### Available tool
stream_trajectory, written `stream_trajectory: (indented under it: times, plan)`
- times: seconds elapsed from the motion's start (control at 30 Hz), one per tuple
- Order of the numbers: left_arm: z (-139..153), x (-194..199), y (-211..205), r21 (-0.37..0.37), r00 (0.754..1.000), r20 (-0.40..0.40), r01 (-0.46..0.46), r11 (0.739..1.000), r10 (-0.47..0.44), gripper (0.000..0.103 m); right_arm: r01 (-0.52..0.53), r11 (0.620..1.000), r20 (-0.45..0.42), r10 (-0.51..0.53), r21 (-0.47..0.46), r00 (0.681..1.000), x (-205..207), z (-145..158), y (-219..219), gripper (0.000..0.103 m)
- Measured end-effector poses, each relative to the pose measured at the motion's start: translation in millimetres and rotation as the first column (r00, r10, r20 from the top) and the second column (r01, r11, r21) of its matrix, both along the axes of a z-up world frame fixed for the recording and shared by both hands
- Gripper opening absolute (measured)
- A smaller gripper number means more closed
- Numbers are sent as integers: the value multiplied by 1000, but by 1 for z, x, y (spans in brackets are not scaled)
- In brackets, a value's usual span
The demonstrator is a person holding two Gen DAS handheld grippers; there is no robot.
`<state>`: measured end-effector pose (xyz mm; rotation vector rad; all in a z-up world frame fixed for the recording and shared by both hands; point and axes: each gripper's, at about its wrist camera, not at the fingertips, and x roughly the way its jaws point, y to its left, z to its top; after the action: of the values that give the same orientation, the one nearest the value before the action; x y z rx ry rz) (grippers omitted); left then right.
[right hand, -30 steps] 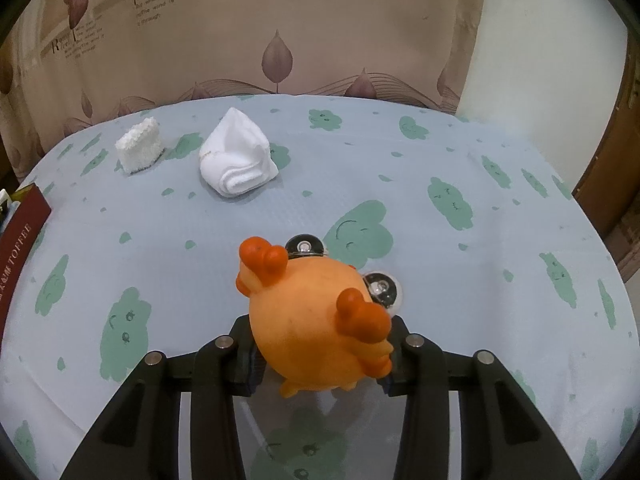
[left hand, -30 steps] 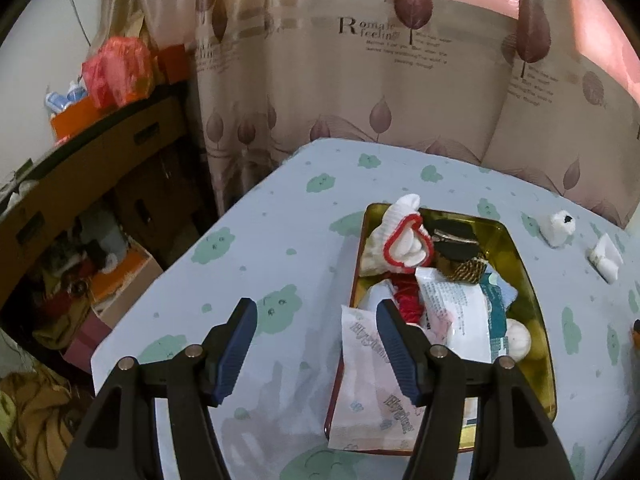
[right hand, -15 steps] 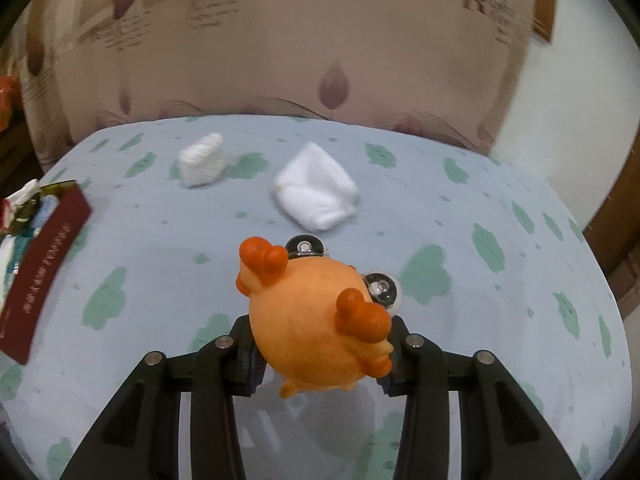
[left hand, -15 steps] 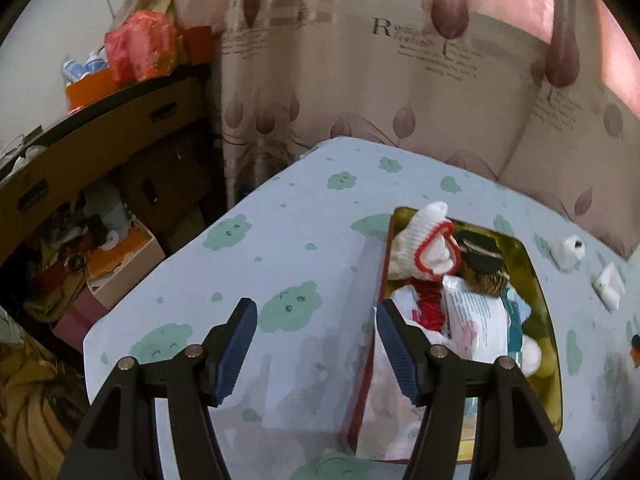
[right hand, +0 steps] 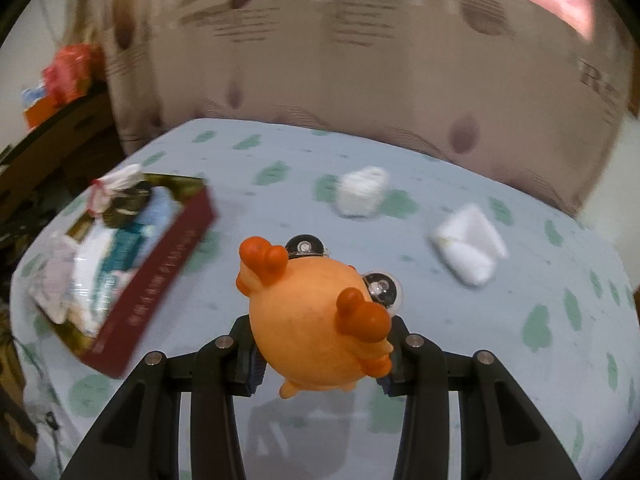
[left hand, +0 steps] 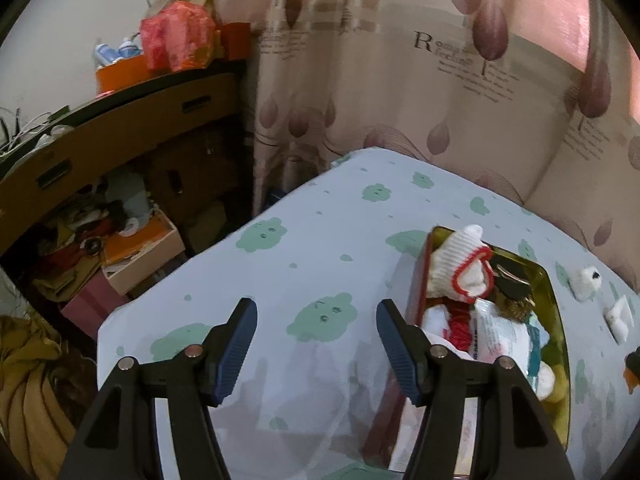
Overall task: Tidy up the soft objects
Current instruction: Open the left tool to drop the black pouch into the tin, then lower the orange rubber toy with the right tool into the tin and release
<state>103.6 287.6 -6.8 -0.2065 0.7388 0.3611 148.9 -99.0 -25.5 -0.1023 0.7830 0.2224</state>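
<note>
Cloud-print table (right hand: 480, 360): right tool (right hand: 320, 360) clamped on orange toy (right hand: 316, 320), tin (right hand: 160, 276) ahead-left; lower gently into it; left tool (left hand: 312, 340) apart, empty.

Curtain (left hand: 460, 92): large serif "R" heading a word beginning "Rom…", smaller printed lines beneath, illegible. Red box side (right hand: 160, 276): pale lettering, blurred, unreadable. Tissue packet (left hand: 496, 332): print unreadable.

left gripper (left hand: 312, 334): black frame; blue ribbed fingers (left hand: 236, 344); silver screws
</note>
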Motion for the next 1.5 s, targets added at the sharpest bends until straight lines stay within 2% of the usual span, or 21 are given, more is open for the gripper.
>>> stream_trajectory:
  times: [0.13,0.37,0.53,0.67,0.83,0.93,1.07,1.3,1.5]
  plan:
    - [0,0,5,9,1000,-2,-27,1000,27,64,-85,996,-2,86,22,996,-2,3,39,39]
    - [-5,-2,22,-55,997,-21,-77,995,76,64,-224,973,0,225,57,974,-10,9,104,39]
    - [-7,-2,27,-79,996,-28,-89,993,87,64,-320,946,-17,321,48,947,-17,3,147,40]
    - [-8,-3,29,-90,995,-31,-94,991,91,64,-348,936,-54,351,62,935,-14,-8,164,40]
    - [-8,-3,28,-82,995,-26,-94,992,92,64,-357,931,-96,363,80,927,-7,-19,174,40]
    - [-7,-3,27,-77,996,-28,-90,993,88,64,-375,925,-112,379,61,919,-4,-22,180,45]
    - [-8,-2,27,-83,996,-34,-82,993,79,64,-377,925,-77,379,39,922,-7,-18,183,68]
    - [-7,-3,25,-80,997,-25,-77,994,76,64,-358,931,-45,362,72,931,-7,-6,173,69]
    - [-8,-1,24,-79,997,-33,-75,994,72,64,-300,948,-17,303,106,953,-4,3,144,69]
